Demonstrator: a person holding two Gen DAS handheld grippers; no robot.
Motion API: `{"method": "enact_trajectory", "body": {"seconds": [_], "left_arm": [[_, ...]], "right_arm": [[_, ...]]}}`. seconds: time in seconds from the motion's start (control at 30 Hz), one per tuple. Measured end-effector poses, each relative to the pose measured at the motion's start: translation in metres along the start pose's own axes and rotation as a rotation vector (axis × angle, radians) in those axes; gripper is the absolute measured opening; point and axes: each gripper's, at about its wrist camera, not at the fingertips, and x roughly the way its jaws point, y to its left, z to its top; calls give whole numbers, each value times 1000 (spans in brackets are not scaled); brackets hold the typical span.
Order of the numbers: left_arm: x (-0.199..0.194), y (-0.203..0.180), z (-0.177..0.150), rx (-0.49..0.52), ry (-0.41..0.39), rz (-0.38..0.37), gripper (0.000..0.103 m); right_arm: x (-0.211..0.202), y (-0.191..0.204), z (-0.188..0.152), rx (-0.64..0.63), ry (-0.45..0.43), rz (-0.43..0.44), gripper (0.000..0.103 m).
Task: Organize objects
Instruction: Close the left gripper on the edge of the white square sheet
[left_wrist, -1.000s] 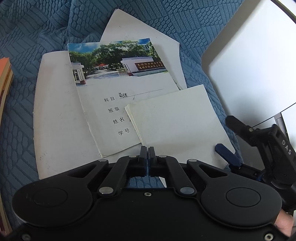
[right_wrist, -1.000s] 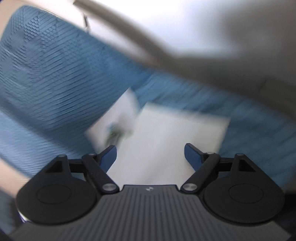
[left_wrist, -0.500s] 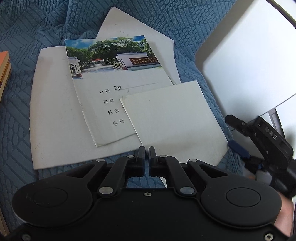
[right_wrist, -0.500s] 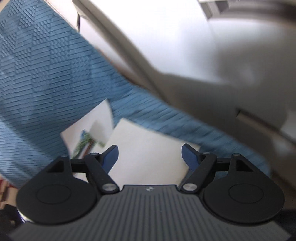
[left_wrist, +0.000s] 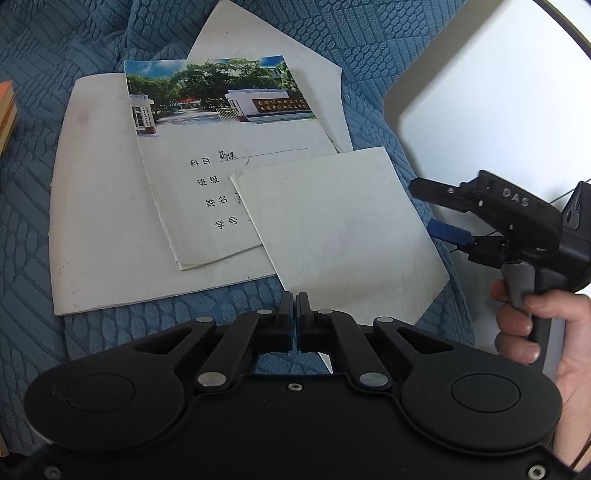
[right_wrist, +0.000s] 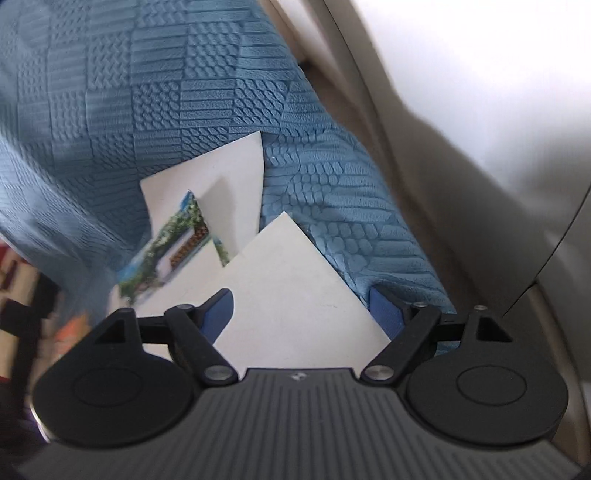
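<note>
Booklets lie overlapped on a blue textured blanket (left_wrist: 373, 48). A photo-cover exercise book (left_wrist: 221, 147) lies on a large white booklet (left_wrist: 99, 221). A plain white booklet (left_wrist: 340, 232) overlaps its lower right corner; it also shows in the right wrist view (right_wrist: 291, 295). My left gripper (left_wrist: 294, 301) is shut and empty, just short of the plain booklet's near edge. My right gripper (left_wrist: 428, 206) is open at that booklet's right edge; in its own view (right_wrist: 303, 306) its jaws stand either side of the booklet's corner.
An orange book stack (left_wrist: 5, 118) sits at the left edge. A white panel with a grey frame (left_wrist: 480, 103) rises on the right beside the blanket. The photo-cover book also shows in the right wrist view (right_wrist: 173, 247).
My right gripper has drawn back and lifted to the plain booklet's right edge, still open. My left gripper stays shut near the booklet's near edge; the booklets have not moved.
</note>
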Motion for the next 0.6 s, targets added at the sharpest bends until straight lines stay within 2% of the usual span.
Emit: {"method": "enact_trajectory", "body": {"seconds": [0.33,0.5,0.6], "left_arm": [[0,6,2,-19,1,-8,1],[-3,12,4,-31,-5,-1,1],[-4,19,5,-49,-3,-13,1]], "right_arm": [[-9,-33,5,223,74,159,83],[-16,-43,-5,294,90,208,84],[-23,-51,-12,360,99,281,84]]}}
